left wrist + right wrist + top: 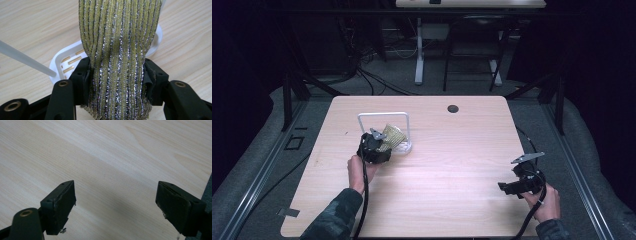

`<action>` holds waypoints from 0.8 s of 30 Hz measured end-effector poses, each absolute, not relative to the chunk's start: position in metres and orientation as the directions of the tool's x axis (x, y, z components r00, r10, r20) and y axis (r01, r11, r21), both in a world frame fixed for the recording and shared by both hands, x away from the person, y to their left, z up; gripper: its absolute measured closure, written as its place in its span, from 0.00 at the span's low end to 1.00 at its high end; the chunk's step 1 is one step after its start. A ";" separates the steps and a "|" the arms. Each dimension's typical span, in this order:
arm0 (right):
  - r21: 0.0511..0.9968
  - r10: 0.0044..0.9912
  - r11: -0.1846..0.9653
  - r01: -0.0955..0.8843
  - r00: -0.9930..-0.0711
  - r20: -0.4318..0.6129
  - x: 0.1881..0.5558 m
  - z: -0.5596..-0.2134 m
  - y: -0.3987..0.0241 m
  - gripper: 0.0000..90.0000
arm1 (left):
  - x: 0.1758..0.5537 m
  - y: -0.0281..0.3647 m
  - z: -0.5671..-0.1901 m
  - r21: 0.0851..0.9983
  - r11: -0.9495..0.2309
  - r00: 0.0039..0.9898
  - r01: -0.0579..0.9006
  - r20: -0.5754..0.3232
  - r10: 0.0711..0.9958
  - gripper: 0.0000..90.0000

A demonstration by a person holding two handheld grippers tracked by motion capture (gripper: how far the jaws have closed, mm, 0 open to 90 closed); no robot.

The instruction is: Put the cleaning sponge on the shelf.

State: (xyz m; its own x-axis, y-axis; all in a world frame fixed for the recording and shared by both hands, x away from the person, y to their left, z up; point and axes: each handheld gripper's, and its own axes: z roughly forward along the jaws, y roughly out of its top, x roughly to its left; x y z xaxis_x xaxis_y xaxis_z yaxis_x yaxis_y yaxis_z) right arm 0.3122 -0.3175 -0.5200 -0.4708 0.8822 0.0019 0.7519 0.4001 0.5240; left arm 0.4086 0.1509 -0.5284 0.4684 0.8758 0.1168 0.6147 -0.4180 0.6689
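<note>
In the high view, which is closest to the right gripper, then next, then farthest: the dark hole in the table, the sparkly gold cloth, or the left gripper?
1. Left gripper, across the table at its left.
2. Gold cloth, just beyond it by the white rack.
3. Dark hole, near the far edge.

The first two are nearly tied from the right gripper.

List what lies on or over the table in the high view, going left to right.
Left gripper clamped on gold striped cloth → white rack → dark round hole in the table → right gripper, open.
</note>
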 end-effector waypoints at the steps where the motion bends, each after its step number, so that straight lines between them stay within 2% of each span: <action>1: 0.525 0.881 0.402 0.751 -0.472 0.001 0.312 -0.520 -0.317 0.18 | 0.410 0.151 -0.529 0.668 -0.418 0.468 0.616 0.116 0.876 0.53; 10: 0.521 0.880 0.403 0.752 -0.474 0.004 0.313 -0.521 -0.318 0.18 | 0.422 0.152 -0.528 0.672 -0.407 0.450 0.619 0.120 0.885 0.52; 24: 0.522 0.879 0.404 0.751 -0.477 0.005 0.313 -0.521 -0.318 0.18 | 0.434 0.150 -0.541 0.628 -0.432 0.455 0.648 0.136 0.880 0.47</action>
